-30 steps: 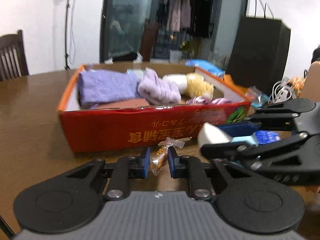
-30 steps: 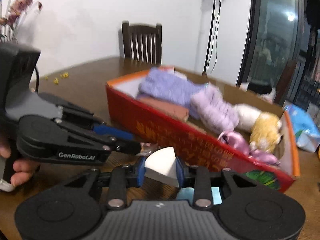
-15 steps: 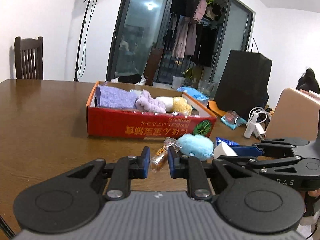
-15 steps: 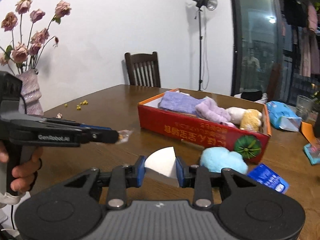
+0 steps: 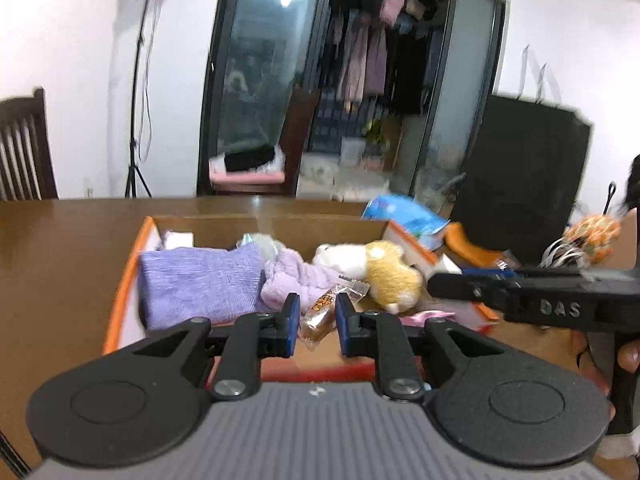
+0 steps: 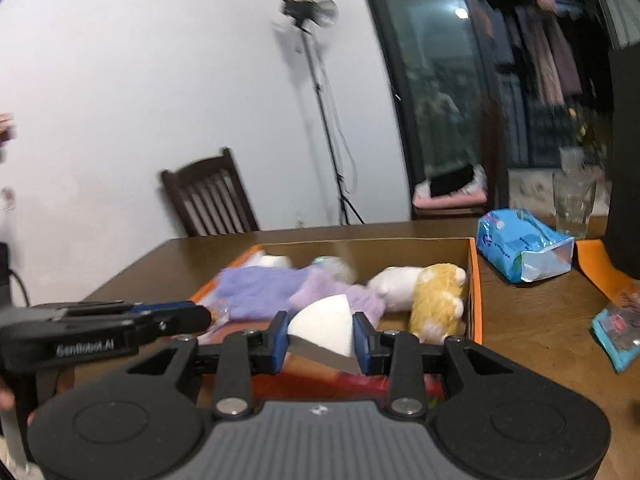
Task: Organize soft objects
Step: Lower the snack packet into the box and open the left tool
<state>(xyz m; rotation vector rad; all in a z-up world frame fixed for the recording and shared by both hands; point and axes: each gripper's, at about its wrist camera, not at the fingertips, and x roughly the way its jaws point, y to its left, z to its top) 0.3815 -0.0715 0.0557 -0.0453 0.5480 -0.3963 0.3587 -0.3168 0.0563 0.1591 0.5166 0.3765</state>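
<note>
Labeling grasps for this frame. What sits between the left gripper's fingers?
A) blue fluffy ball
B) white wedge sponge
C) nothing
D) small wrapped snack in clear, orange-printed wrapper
D: in the left wrist view the left gripper is shut on the wrapped snack, held over the red box; the white wedge is in the right gripper.

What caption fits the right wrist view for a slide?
Right tongs, jaws opening, carry a white wedge sponge above the red box of soft toys.
</note>
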